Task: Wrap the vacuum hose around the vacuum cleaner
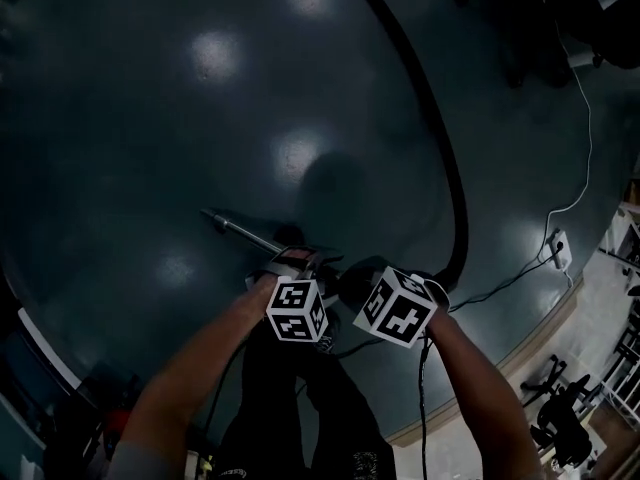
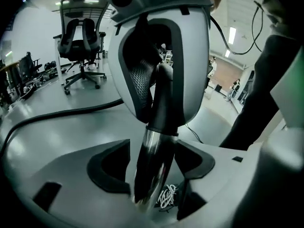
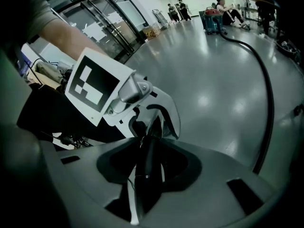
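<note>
At the person's knees, the left gripper (image 2: 152,184) is standing wide open, straddling the chrome wand tube (image 1: 240,231) with a gap on both sides, so it's not gripping. Just past it the right gripper (image 3: 147,172) is clamping at about half width on the black hose-end handle (image 2: 164,99) where the tube plugs in, so the right is carrying the load alone. The tube is poking out ahead and left over the dark floor (image 1: 200,88). The vacuum hose (image 3: 272,113) is leaving the handle on the right and arcing away in one long open curve, lying flat, no loops. It's running toward a small unit (image 3: 213,23) far back near some seated people. That's probably the vacuum cleaner, but it's too small to confirm. A power strip (image 1: 558,249) and its white cable (image 1: 585,118) are lying right of the hose, and an office chair (image 2: 80,37) is sitting off in the background. My read: we're at the very start, only managing the wand end, wrapping not begun. The next move is needing the free left to take hold further down the hose and both ends walking toward the unit, keeping clear of that cable.
</note>
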Demonstrator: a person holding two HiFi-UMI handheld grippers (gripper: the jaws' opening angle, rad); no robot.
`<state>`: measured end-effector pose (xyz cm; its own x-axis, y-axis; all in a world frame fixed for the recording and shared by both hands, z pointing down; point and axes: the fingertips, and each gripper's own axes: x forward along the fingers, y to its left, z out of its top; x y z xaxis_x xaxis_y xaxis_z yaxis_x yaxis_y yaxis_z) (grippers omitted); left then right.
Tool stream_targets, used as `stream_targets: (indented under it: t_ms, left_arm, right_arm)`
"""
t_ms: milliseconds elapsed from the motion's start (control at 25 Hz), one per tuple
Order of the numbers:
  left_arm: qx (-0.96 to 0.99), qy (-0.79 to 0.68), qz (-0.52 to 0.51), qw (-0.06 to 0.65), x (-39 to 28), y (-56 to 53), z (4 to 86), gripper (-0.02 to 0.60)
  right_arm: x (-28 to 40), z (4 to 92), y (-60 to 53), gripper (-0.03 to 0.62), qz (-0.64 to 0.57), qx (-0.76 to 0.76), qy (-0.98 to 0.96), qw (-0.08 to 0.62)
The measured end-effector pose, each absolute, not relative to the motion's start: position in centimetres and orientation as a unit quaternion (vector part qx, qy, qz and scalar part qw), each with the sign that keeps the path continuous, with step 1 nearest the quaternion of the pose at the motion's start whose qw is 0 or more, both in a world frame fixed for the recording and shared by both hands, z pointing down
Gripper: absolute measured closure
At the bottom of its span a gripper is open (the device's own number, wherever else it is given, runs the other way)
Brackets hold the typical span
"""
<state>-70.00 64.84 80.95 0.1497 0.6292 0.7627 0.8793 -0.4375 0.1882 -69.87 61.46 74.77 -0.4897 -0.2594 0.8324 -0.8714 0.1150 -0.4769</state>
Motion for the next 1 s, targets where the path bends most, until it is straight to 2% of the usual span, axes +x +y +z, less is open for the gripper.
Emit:
stream_targets:
  t_ms: [80,120,200,400,480,640,800,1000]
  left_arm:
    - [-0.740,-0.522,-0.399,0.143,-69.1,65.1,80.7,0.308]
    - [-0.737,-0.530,-0.394,0.144,-68.9,65.1,80.5,0.359]
    - [-0.727,-0.548,-0.384,0.150,-68.4,64.9,80.3,0.400]
    - [-0.719,-0.571,-0.367,0.151,-67.3,63.2,78.8,0.420]
    - [-0.720,-0.572,-0.363,0.151,-66.6,62.3,77.7,0.423]
    - [-0.721,-0.573,-0.360,0.151,-64.7,60.2,74.3,0.428]
    - [-0.735,-0.569,-0.335,0.154,-60.7,57.3,68.3,0.430]
    - [-0.761,-0.544,-0.324,0.142,-55.6,56.0,58.2,0.430]
  right_arm:
    - [-69.0,74.5,61.2,0.462,0.526,0.410,-0.688,0.286]
    - [-68.6,74.3,61.1,0.462,0.527,0.410,-0.689,0.282]
    - [-67.6,73.9,60.7,0.462,0.528,0.416,-0.691,0.264]
    - [-64.8,70.3,58.2,0.461,0.525,0.467,-0.693,0.159]
    - [-62.9,67.9,57.3,0.459,0.503,0.502,-0.689,0.142]
    - [-58.7,60.5,56.2,0.459,0.446,0.582,-0.665,0.140]
    - [-54.1,50.6,55.9,0.459,0.367,0.647,-0.643,0.182]
    - [-49.5,38.2,58.4,0.459,0.320,0.733,-0.580,0.157]
